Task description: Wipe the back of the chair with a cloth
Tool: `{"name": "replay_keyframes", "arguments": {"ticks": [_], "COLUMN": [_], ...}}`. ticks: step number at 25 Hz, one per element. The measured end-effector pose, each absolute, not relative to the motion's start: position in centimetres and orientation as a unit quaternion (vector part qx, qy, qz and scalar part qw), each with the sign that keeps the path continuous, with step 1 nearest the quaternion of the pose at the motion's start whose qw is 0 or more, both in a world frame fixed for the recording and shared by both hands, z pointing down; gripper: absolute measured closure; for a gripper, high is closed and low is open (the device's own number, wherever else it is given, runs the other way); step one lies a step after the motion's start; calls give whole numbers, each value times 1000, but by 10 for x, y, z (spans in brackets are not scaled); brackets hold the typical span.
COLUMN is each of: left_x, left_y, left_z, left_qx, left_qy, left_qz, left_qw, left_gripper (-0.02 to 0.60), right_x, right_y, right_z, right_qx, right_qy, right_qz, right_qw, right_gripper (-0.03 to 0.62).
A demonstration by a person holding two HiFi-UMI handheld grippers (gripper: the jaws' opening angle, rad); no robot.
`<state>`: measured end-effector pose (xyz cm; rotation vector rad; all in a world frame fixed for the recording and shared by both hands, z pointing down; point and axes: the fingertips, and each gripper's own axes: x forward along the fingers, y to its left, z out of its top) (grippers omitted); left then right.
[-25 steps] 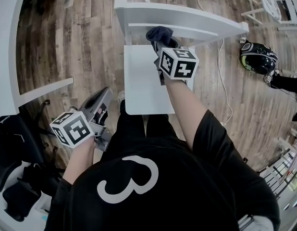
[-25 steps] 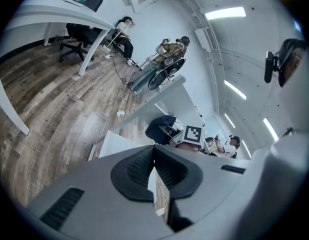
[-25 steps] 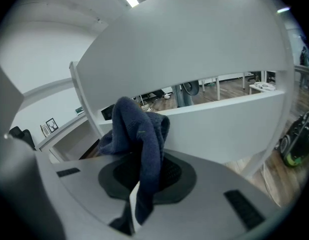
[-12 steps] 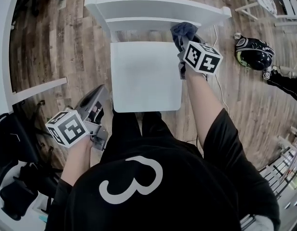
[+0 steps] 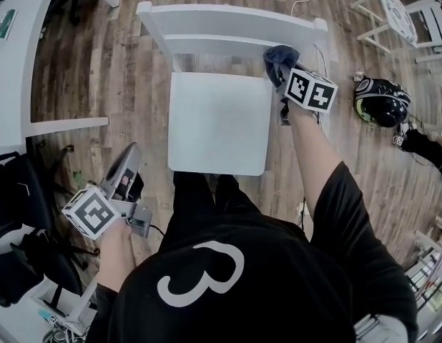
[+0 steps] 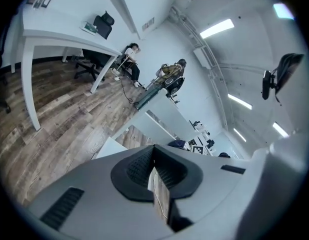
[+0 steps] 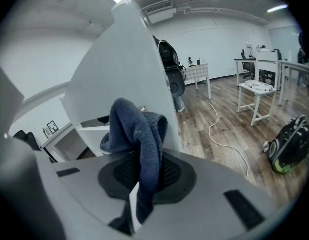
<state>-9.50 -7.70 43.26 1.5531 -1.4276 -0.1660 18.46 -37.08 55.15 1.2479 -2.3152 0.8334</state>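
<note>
The right gripper (image 7: 139,186), jaws clamped on a blue cloth (image 7: 142,134), faces the white chair back (image 7: 122,66).

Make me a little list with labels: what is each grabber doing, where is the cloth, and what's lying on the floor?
Right gripper: shut on the blue cloth
Cloth place: at the right end of the chair back
Left gripper: shut, nothing in it, held low at the person's left, away from the chair
Chair seat: white, bare
Floor: wood planks, with what looks like a black and green helmet to the right of the chair
</note>
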Motion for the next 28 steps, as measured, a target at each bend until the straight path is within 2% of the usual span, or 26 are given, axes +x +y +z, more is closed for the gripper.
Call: {"name": "replay_keyframes", "arguments": {"ticks": [6, 10, 16, 21, 25, 28], "left_x": [-79, -55, -7, 18, 25, 32], "left_y": [-63, -60, -26, 46, 142, 193], "left_z": [383, 354, 309, 260, 229, 206], "left_qx": [680, 720, 787, 834, 853, 872], "left_qy": [-573, -542, -480, -449, -432, -412], "left_qz": [-62, -60, -49, -45, -37, -35], "left_qw": [453, 430, 385, 316, 291, 264], "left_gripper": [569, 568, 568, 568, 568, 568], "right_x": [169, 142, 120, 115, 109, 117], "right_y": [-309, -218, -77, 29, 142, 192], "right_z": [477, 398, 310, 256, 230, 216], "right_qx": [324, 195, 64, 53, 17, 47], "right_qy": [-891, -937, -961, -971, -968, -971], "right_qz": [295, 283, 269, 232, 252, 233], "right_qw": [120, 60, 17, -3, -9, -19], "right_gripper": [543, 543, 543, 543, 543, 543]}}
